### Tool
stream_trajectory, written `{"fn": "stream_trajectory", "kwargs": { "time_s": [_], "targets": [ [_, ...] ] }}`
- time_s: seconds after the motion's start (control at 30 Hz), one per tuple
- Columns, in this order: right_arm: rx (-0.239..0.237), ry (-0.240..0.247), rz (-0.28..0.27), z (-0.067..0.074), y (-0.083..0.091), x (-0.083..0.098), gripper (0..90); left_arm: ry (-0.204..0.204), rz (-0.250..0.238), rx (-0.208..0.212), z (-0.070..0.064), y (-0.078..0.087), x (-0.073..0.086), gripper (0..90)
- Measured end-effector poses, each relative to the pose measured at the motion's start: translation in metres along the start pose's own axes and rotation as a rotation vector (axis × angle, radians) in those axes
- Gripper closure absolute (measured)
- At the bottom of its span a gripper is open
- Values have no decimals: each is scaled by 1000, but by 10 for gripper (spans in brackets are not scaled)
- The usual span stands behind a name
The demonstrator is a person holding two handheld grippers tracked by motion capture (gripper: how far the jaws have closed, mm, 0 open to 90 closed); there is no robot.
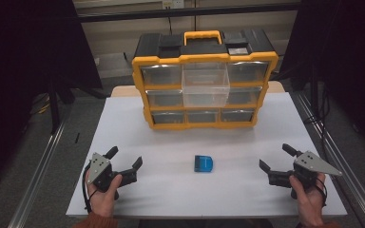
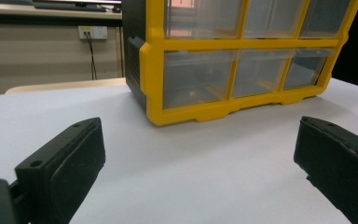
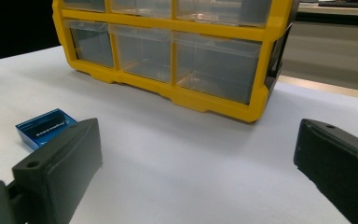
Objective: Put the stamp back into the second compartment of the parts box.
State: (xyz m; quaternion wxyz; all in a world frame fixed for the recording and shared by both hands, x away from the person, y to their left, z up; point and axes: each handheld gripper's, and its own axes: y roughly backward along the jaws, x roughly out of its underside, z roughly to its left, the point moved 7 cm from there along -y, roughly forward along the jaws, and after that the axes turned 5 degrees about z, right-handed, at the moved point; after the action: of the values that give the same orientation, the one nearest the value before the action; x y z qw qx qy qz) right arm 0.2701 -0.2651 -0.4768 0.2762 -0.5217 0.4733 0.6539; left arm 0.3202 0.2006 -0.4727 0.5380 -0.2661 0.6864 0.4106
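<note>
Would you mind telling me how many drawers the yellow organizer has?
9 drawers in the yellow organizer: three rows of three. The top-middle drawer is pulled out, covering the middle row's centre drawer.

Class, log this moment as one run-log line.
left gripper: open, empty | right gripper: open, empty | blue box: on table between them | top-middle drawer: pulled out

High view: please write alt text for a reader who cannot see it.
A person holds the left gripper and right gripper, both open, above a white table. A small blue case lies between them, before a yellow drawer organizer with one middle drawer pulled out.
</note>
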Motion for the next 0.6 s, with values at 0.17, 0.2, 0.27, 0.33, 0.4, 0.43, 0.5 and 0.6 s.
{"fn": "stream_trajectory", "kwargs": {
  "time_s": [0.17,0.2,0.27,0.33,0.4,0.43,0.5,0.6],
  "targets": [
    [-31,-2,3,2,-3,1,10,11,10,-3,0,-3,1,25],
    [-41,-7,10,3,-4,2,11,-1,13,8,-1,-2,1,25],
    [-39,2,26,3,-4,4,14,-5,16,4,-1,-1,1,25],
    [-67,-7,50,7,-7,8,7,3,12,11,-1,2,1,25],
    [-79,1,51,8,-7,8,3,8,12,7,0,3,2,25],
    [-95,6,54,11,-9,8,6,11,9,-13,3,5,1,25],
    [-86,-2,67,12,-11,9,27,2,6,-11,5,6,1,25],
    [-81,-10,80,14,-14,9,34,1,5,-7,4,6,1,25]
  ]
}}
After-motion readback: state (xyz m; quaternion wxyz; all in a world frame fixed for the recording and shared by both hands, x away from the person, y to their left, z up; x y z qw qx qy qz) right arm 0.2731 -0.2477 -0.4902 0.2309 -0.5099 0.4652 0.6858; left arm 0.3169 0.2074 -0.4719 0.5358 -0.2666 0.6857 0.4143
